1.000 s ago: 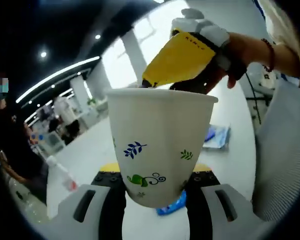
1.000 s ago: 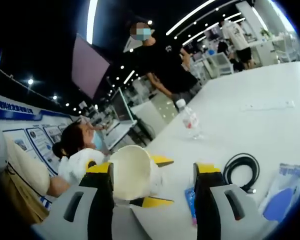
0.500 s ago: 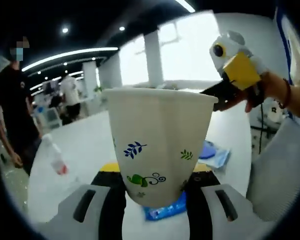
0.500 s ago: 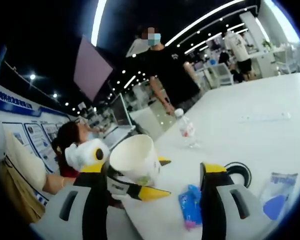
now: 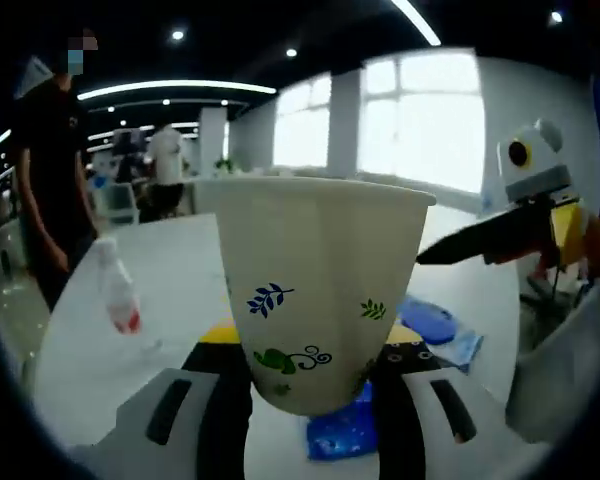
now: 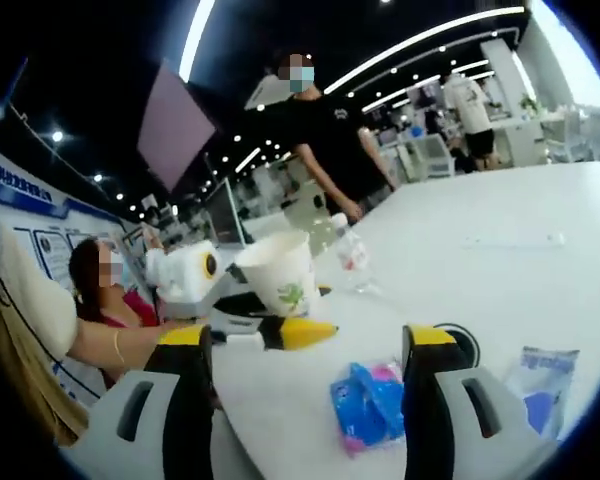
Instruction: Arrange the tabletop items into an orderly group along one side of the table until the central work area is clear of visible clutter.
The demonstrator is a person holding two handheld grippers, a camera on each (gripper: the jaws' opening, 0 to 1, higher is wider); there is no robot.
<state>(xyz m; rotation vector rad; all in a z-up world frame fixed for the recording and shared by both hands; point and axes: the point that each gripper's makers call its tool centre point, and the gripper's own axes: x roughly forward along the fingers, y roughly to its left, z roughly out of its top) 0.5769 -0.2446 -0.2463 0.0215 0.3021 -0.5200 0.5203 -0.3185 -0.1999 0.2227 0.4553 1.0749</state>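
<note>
Between my left gripper (image 5: 310,385) jaws the paper cup (image 5: 318,295) stays clamped upright above the white table (image 6: 540,270), while my right gripper (image 6: 305,385), jaws wide and empty, has drawn away, over the blue packet (image 6: 370,405).
</note>
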